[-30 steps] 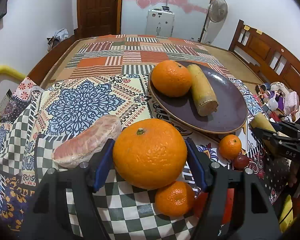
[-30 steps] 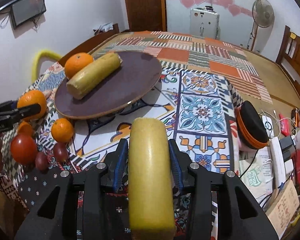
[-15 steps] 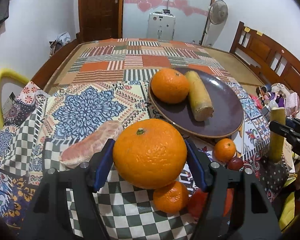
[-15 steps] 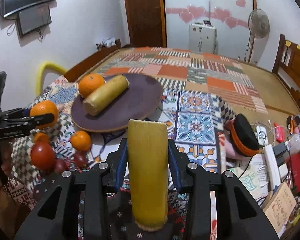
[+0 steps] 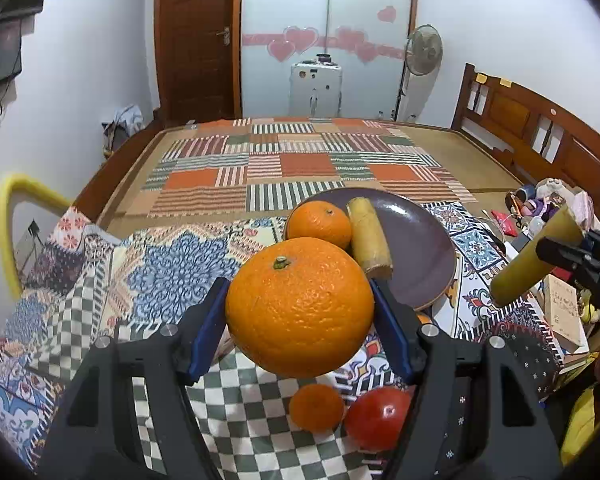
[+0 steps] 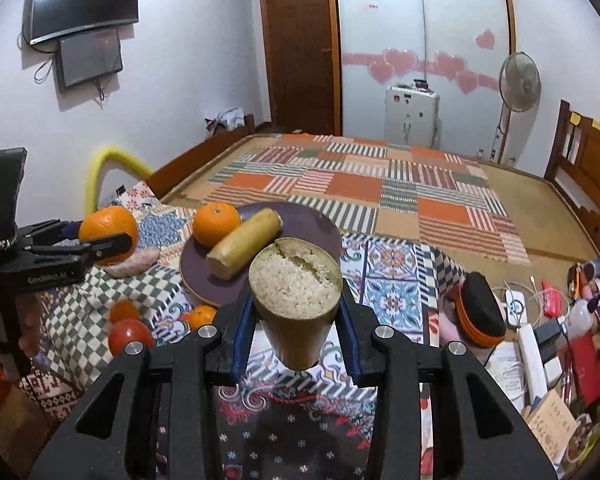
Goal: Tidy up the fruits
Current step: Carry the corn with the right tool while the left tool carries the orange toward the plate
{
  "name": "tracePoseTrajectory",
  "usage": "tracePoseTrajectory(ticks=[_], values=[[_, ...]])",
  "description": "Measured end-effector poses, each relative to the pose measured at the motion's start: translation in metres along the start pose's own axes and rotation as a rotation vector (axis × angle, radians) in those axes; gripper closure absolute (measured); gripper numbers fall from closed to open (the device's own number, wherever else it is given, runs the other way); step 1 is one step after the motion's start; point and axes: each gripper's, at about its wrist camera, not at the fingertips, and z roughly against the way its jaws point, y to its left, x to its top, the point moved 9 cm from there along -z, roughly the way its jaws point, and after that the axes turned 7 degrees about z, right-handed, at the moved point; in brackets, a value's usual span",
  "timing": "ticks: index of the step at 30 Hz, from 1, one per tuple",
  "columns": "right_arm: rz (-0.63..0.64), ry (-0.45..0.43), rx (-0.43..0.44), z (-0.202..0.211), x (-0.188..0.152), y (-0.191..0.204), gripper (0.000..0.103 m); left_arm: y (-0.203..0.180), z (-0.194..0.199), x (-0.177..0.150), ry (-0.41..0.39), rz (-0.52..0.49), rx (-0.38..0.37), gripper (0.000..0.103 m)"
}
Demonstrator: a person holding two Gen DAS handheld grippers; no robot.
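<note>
My left gripper [image 5: 300, 312] is shut on a large orange [image 5: 299, 307] and holds it in the air, near the front-left rim of the dark purple plate [image 5: 424, 256]. The plate holds a second orange [image 5: 319, 224] and a yellow sugarcane piece [image 5: 369, 243]. My right gripper [image 6: 296, 316] is shut on another sugarcane piece [image 6: 295, 300], raised with its cut end toward the camera, in front of the plate [image 6: 300, 220]. The left gripper with its orange [image 6: 108, 234] shows at the left of the right wrist view.
A small orange [image 5: 316, 407] and a red tomato [image 5: 378, 416] lie on the checked cloth below the left gripper. A peeled pomelo segment [image 6: 134, 263] lies left of the plate. A black-and-orange cap [image 6: 480, 308], books and clutter fill the right side.
Both grippers have risen with their loads. The sugarcane piece has tipped up so its cut end faces the right wrist camera. The large orange now hangs higher, closer to the plate.
</note>
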Motion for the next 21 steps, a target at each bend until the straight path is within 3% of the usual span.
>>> tracePoseTrajectory(ticks=[7, 21], values=[[-0.003, -0.014, 0.020, -0.009, 0.008, 0.001, 0.069, -0.013, -0.022, 0.003, 0.027, -0.006, -0.036, 0.034], [0.002, -0.013, 0.067, -0.035, 0.021, 0.007, 0.069, -0.026, -0.073, 0.005, 0.093, -0.058, -0.022, 0.034]])
